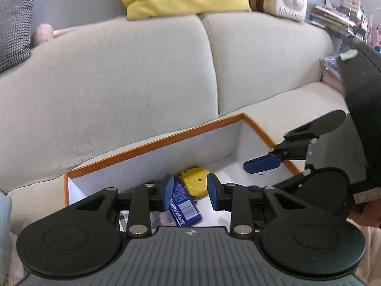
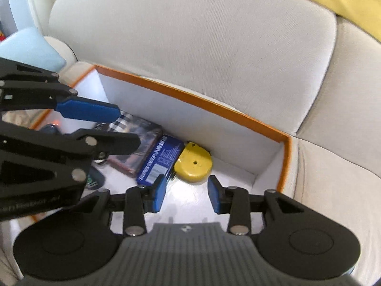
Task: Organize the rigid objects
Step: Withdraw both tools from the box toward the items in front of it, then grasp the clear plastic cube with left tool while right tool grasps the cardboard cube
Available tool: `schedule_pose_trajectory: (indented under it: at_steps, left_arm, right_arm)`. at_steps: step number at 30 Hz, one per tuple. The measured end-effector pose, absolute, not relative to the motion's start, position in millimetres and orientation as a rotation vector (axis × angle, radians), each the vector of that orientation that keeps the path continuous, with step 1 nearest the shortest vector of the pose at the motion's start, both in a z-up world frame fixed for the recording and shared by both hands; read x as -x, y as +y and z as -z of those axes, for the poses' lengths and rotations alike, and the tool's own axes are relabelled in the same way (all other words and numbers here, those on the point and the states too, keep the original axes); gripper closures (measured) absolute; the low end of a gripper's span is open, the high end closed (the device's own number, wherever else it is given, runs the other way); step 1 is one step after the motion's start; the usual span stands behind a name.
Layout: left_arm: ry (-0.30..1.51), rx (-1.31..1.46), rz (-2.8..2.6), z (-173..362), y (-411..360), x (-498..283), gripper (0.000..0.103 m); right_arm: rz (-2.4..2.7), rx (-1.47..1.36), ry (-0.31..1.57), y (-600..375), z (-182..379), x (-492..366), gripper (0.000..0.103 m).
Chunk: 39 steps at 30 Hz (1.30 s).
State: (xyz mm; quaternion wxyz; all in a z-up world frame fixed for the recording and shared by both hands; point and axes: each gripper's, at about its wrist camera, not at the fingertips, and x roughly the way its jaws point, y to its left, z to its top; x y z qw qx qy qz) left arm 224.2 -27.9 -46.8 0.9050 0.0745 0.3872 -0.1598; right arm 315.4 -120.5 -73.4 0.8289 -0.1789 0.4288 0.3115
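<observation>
Orange-rimmed box [image 1: 152, 144] on a sofa [image 1: 119, 71], yellow object [image 2: 193, 163] and blue pack [image 2: 160, 160] touching inside it, left hand-held gripper [image 1: 189, 194] and right hand-held gripper [image 2: 187, 196] above the box, jaws apart, empty

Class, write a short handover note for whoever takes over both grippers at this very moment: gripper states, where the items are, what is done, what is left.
Left gripper: open, nothing between its pads, above the box.
Right gripper: open and empty too, above the same box.
Orange-rimmed white box sits on the beige sofa.
Inside it: yellow rounded object, blue SUPER DEER packet touching it, and a dark flat packet beside that.
Done: those three are in the box.
Left: these views show nothing else waiting on the sofa cushions; look around outside them before going on.
</observation>
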Motion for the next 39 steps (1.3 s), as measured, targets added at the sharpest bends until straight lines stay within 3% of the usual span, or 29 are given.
schedule_pose_trajectory:
  at_steps: [7, 10, 16, 22, 25, 39]
  left_arm:
    - [0.750, -0.102, 0.353, 22.3, -23.7, -176.0, 0.049]
    - [0.732, -0.064, 0.370, 21.1, -25.3, -158.2, 0.045]
    - [0.735, -0.029, 0.382, 31.9, -32.0, -126.9, 0.039]
    - [0.790, 0.023, 0.335, 66.5, -32.3, -110.3, 0.037]
    - [0.843, 0.089, 0.320, 89.8, -27.6, -107.5, 0.036]
    - [0.967, 0.185, 0.294, 131.7, -20.5, -118.5, 0.036]
  right_arm:
    - [-0.630, 0.317, 0.835, -160.4, 52.0, -256.9, 0.056]
    - [-0.594, 0.253, 0.784, -189.0, 42.7, -236.0, 0.044]
    - [-0.481, 0.136, 0.714, -221.7, 50.3, -192.4, 0.042]
    - [-0.368, 0.063, 0.772, -257.7, 69.1, -150.9, 0.041]
    - [-0.347, 0.033, 0.826, -265.9, 86.9, -139.9, 0.033]
    - [-0.344, 0.033, 0.990, -243.6, 144.8, -156.9, 0.033]
